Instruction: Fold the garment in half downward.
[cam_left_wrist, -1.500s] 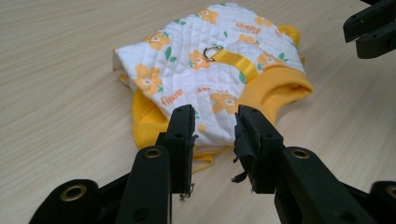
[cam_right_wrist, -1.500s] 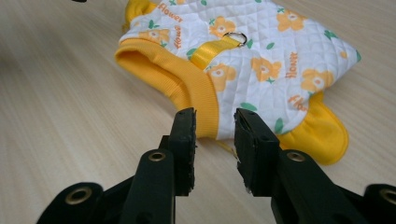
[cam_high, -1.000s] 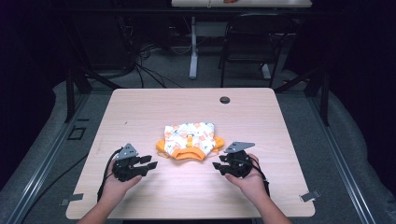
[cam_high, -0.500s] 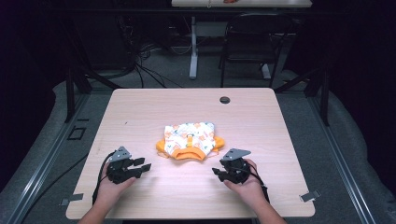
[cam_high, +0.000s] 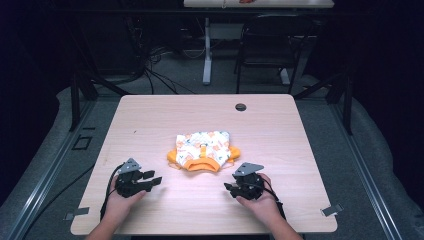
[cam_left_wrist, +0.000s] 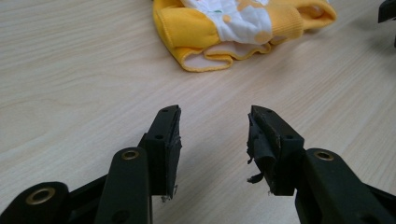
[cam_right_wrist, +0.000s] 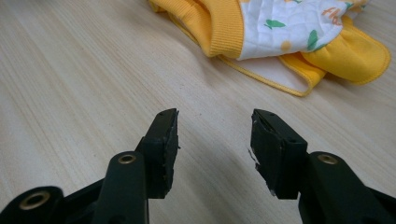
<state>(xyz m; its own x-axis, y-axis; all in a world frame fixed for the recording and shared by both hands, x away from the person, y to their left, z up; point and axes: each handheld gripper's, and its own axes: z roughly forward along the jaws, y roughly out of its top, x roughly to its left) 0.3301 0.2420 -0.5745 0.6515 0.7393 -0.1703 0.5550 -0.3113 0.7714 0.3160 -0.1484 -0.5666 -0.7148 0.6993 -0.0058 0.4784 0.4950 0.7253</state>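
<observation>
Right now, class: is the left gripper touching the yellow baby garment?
Apart. The left gripper view shows the left gripper open, with bare table before the garment.

Left claw, right claw: jaws just opening, empty.

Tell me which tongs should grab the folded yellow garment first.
Right, probably: the right tongs sit slightly nearer the garment, open and empty. The left tongs, also open, rest farther away.

Folded garment between two tools
</observation>
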